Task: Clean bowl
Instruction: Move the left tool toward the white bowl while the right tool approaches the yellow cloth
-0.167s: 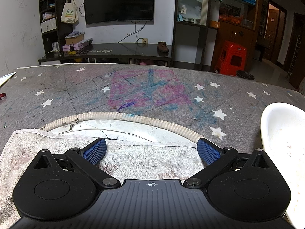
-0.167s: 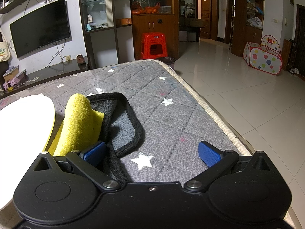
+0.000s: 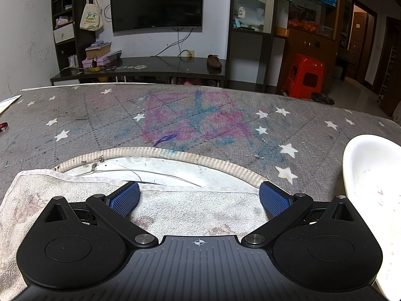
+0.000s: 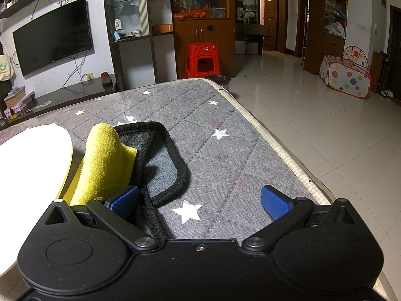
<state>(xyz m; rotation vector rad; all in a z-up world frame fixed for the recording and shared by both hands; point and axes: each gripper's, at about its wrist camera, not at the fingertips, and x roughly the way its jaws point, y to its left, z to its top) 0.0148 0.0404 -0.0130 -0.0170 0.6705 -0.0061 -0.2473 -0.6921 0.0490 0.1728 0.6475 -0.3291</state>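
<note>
The white bowl [image 3: 373, 190] sits at the right edge of the left wrist view, with small food specks inside; its outer side shows at the left of the right wrist view [image 4: 30, 175]. My left gripper [image 3: 199, 198] is open and empty above a stained white towel [image 3: 195, 210]. My right gripper [image 4: 200, 200] is open and empty. Its left finger [image 4: 122, 199] is next to a yellow and grey cloth [image 4: 107, 160] that lies right of the bowl.
Everything rests on a grey star-patterned mat [image 3: 200, 120] with pink and blue stains. A worn white patch with crumbs [image 3: 140, 163] lies beyond the towel. The mat's right edge [image 4: 275, 145] drops to a tiled floor. A TV stand [image 3: 140, 70] stands behind.
</note>
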